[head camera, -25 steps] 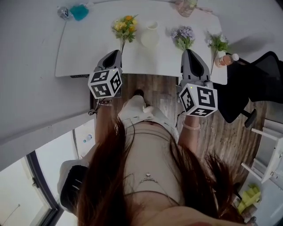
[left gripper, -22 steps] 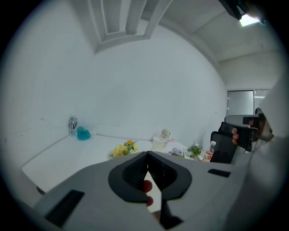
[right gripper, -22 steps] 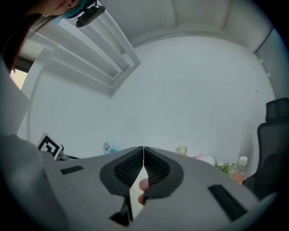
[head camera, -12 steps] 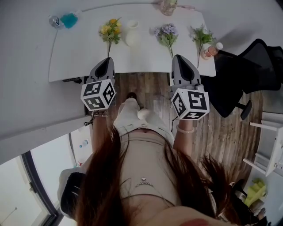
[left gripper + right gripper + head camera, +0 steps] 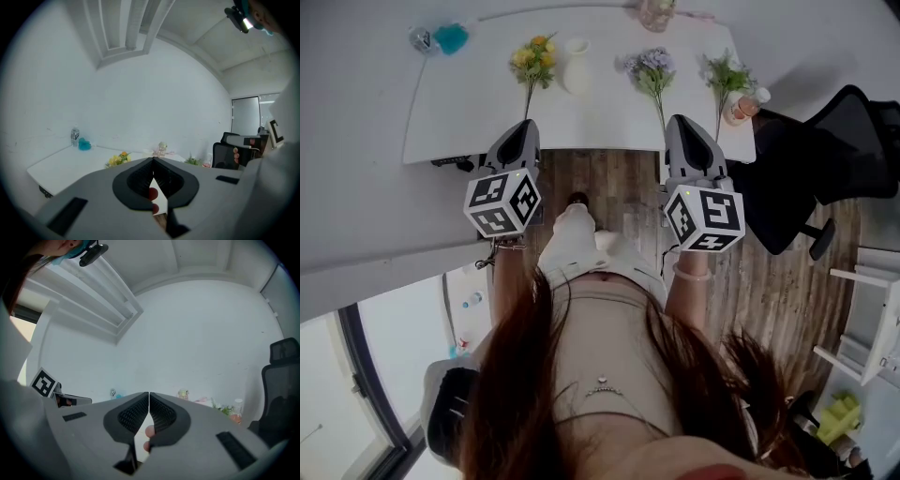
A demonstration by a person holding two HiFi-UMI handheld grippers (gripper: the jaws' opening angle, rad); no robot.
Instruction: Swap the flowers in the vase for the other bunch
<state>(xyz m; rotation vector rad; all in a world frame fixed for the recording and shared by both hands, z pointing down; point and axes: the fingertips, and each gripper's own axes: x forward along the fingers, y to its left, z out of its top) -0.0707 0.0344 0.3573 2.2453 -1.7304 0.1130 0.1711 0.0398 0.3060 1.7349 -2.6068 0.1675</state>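
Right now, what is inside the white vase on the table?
Nothing rises from the white ceramic vase; a yellow flower bunch and a purple bunch lie on the white table either side. Its interior is hidden.

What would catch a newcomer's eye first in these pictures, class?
Bold black-and-white marker cubes ride on the left gripper and the right gripper, both shut and pointing toward the white table. On it, a white vase stands between lying yellow flowers and purple flowers.
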